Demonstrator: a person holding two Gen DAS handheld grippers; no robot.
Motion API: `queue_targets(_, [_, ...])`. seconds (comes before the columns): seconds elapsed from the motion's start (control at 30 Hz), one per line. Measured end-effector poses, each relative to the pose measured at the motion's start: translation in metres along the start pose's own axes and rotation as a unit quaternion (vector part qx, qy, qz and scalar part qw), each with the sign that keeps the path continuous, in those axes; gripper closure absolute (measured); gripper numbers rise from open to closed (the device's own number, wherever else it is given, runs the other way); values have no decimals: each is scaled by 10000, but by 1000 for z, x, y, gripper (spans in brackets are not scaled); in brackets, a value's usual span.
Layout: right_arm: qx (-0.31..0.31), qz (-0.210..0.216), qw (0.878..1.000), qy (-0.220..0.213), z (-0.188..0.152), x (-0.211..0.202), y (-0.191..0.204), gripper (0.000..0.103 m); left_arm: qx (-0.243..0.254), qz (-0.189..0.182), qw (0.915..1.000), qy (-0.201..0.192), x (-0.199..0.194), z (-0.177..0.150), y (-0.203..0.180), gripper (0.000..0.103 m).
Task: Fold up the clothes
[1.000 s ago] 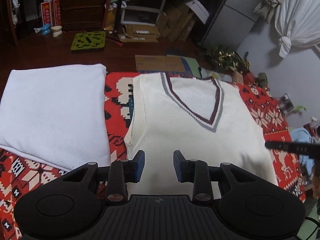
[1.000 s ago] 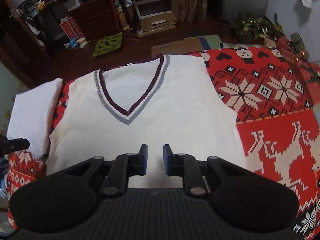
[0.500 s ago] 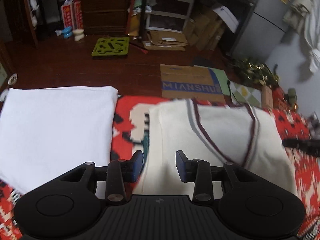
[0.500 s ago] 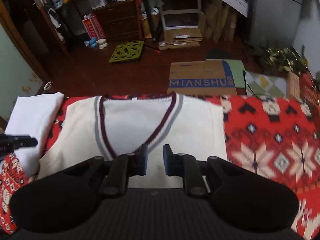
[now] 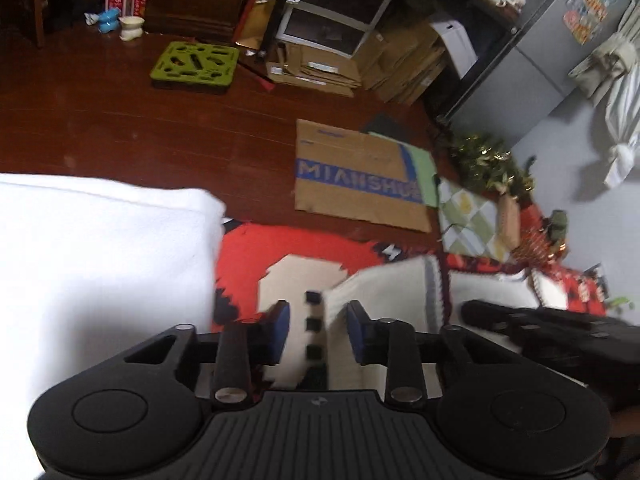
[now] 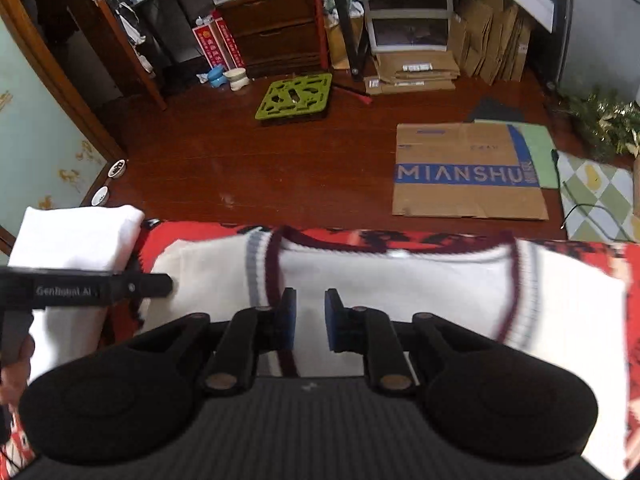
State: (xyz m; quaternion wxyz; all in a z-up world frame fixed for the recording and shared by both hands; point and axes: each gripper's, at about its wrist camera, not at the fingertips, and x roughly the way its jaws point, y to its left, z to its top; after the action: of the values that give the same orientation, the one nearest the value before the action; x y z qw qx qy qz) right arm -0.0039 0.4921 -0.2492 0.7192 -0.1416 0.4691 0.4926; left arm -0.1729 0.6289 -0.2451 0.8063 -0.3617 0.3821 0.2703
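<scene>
Beyond my work surface I see a dark reddish wooden floor. A flattened cardboard box printed with "MIANSHU" on a blue band lies on it, and a lime-green perforated mat lies farther back. Against the far wall stands a dark wooden chest of drawers, beside a white shelf unit and flat cardboard stacked and leaning. A grey refrigerator carries colourful stickers. To my right a knotted white curtain hangs against a pale grey wall. The light is dim.
</scene>
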Motion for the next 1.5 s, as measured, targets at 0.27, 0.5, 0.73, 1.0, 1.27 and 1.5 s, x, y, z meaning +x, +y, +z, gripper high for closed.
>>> queue_targets(0.27, [-232,-265,9992,-205,20,45,19,102,-85,-320,9995,8,13,11,4,94])
queue_targets(0.5, [118,-68,9992,-363,24,26,19,97,-213,-353,9992,-1,12,11,6,94])
queue_targets(0.73, [-124,30,9998,-166,33,54,30,101,-139,-203,9997,-14,10,13,3,94])
queue_targets(1.0, [420,-193,9979,-446,35,20,2,95,194,412,9979,-468,-20,13,-15,77])
queue_targets(1.27, [660,-1021,9914,-480,-10,-44,-61,94,652,-522,9962,-231,-5,16,-73,77])
queue_targets(1.5, [1008,-1711,9785,-554,-10,-62,-150,88,1005,-1451,9839,278,50,18,-145,73])
